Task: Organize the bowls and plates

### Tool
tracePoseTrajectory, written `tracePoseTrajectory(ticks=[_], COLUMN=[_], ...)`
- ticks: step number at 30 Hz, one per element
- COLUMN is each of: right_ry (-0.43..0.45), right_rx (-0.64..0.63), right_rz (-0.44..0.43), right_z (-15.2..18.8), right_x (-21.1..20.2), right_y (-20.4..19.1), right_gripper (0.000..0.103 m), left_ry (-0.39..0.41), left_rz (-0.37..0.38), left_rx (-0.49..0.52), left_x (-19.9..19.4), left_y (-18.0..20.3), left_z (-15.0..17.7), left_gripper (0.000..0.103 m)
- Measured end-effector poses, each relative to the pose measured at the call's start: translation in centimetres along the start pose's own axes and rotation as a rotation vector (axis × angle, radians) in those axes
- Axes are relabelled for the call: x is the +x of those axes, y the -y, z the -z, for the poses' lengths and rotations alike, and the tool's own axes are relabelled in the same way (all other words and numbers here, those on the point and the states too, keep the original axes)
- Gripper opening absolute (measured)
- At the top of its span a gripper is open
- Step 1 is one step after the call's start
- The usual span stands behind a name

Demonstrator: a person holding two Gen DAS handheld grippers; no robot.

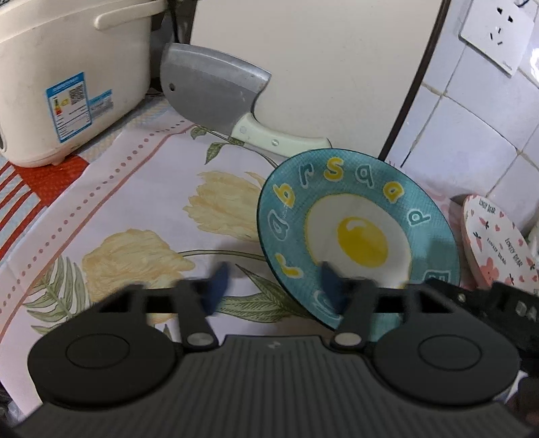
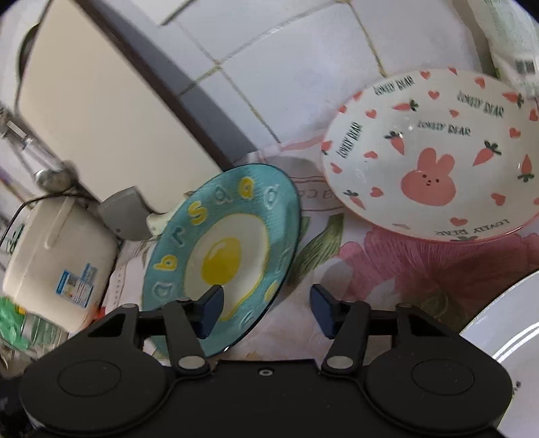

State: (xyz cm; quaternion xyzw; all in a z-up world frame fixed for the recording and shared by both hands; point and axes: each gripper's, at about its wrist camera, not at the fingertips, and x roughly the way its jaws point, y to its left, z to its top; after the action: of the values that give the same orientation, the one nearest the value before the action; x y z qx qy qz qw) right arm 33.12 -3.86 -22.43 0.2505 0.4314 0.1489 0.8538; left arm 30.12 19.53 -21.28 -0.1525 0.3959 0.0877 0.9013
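Observation:
A teal plate with a fried-egg picture lies on the flowered cloth; it also shows in the right wrist view. A white bowl with pink rabbit and carrots sits behind it to the right, and its edge shows in the left wrist view. A plain white plate is at the lower right. My left gripper is open, its right finger over the teal plate's near rim. My right gripper is open, its left finger over the teal plate's edge.
A cleaver leans on a white cutting board at the back. A cream rice cooker stands at the back left. Tiled wall with a socket is on the right. The right gripper's body enters the left wrist view.

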Motion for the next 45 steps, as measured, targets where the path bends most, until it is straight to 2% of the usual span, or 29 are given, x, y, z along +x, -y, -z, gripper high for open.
tracePoseTrajectory(ticks=[1,2,4,6,8,18,22,24,27,35,45], right_ry=[0.001,-0.001,-0.011,-0.022,-0.026,-0.022,-0.023,-0.028,-0.024,-0.005,0.071], right_rx=[0.005,-0.009,-0.046,-0.056,-0.033,0.015,-0.01,-0.027,-0.11,-0.156,-0.161], right_rz=[-0.001,0.006,0.017,0.024,0.026,0.033,0.051,0.068,0.07,0.024,-0.027], right_z=[-0.2,-0.4,-0.8,-1.0,-1.3,-1.3,-1.3,-1.2,-0.6,1.5,2.7], right_x=[0.2,0.4,0.6,1.0,1.5,1.8,1.9,1.7,0.4,-3.3,-12.4], right_y=[0.3,0.3,0.0,0.1,0.5,0.7,0.2,-0.3,-1.7,-1.8,-2.1], right_gripper=[0.049,0.045,0.04,0.031,0.015,0.014,0.016,0.017,0.018,0.019,0.02], left_ry=[-0.001,-0.006,-0.015,-0.027,-0.032,-0.065,-0.047,-0.069,-0.056,-0.029,-0.003], left_rz=[0.011,0.026,0.056,0.058,0.077,0.168,0.151,0.157,0.149,0.127,0.171], left_rx=[-0.007,-0.012,-0.02,-0.017,-0.025,-0.105,-0.046,-0.043,-0.001,0.058,0.063], left_x=[0.0,0.1,0.3,0.6,0.9,1.9,1.6,1.2,-0.5,-5.8,-13.9], left_y=[-0.1,-0.2,-0.4,-0.5,-0.6,-1.8,-1.0,-1.0,-0.7,-0.3,1.6], left_z=[0.0,0.0,-0.1,-0.1,0.0,0.2,0.4,0.3,0.4,1.9,2.4], left_gripper=[0.031,0.03,0.022,0.017,0.016,0.017,0.018,0.018,0.019,0.019,0.019])
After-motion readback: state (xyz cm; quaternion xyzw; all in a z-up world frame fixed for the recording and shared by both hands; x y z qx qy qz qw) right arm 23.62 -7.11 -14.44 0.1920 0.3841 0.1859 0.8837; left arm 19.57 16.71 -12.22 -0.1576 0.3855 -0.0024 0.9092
